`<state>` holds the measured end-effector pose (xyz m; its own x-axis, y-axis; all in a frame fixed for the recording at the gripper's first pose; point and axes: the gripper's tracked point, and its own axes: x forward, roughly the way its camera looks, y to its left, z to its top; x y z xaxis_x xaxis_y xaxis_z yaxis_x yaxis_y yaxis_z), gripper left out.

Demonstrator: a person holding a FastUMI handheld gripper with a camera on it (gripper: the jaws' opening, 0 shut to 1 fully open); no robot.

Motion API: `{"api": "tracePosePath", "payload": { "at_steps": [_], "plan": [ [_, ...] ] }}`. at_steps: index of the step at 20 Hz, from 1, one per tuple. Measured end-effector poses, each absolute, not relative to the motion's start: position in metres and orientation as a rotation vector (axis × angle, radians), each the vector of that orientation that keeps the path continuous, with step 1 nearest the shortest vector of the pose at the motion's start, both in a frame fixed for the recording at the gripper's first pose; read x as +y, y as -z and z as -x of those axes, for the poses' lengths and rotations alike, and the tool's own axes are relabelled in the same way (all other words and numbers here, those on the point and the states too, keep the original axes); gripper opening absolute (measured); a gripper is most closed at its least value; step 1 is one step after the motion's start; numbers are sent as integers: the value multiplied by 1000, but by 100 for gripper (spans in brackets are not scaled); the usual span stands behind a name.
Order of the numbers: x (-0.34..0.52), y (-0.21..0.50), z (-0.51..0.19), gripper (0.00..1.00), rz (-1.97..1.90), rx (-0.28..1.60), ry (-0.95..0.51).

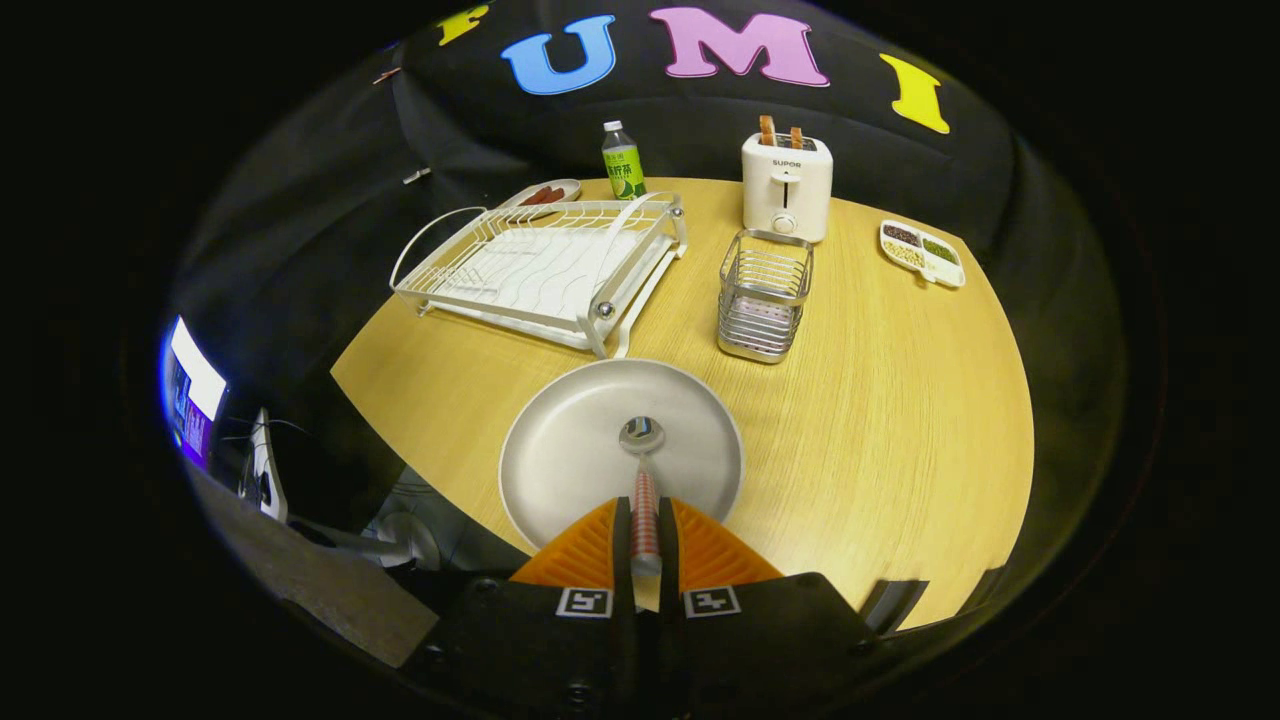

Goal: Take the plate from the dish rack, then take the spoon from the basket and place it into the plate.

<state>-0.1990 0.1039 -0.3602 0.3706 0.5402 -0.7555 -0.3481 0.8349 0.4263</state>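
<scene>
A metal spoon with a red-striped handle (644, 500) is clamped between the gripper (646, 520) fingers, its bowl over the round grey plate (560, 450). The white wire dish rack (545, 265) and metal wire basket (764, 295) beyond are seen empty.

This is a pretend kitchen set up inside a booth, not a real home. A round wooden table (900, 430) holds kitchen things: a white dish rack (545, 265) near its far left edge, a wire basket (765, 295) in the middle, a toaster (787, 185) with bread in it and a bottle (622, 160) at the far edge, a tray (922, 252) of beans by the far right edge, and a plate (590, 450) near the front edge. Black cloth (700, 120) hangs behind the table like a wall, and a glowing screen (192, 400) stands off to the left of the table, which makes it look like a test room.
</scene>
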Motion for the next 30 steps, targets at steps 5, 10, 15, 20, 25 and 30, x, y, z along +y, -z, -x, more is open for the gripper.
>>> {"api": "tracePosePath", "payload": {
  "at_steps": [5, 10, 15, 20, 25, 30],
  "plan": [
    [107, 374, 205, 11, -191, 1059, -586],
    [108, 392, 216, 14, -152, 1100, -588],
    [109, 405, 221, 19, -169, 1133, -568],
    [104, 411, 214, 65, -171, 1137, -520],
    [102, 408, 207, 99, -172, 1121, -491],
    [97, 383, 189, 99, -162, 1068, -480]
  ]
}}
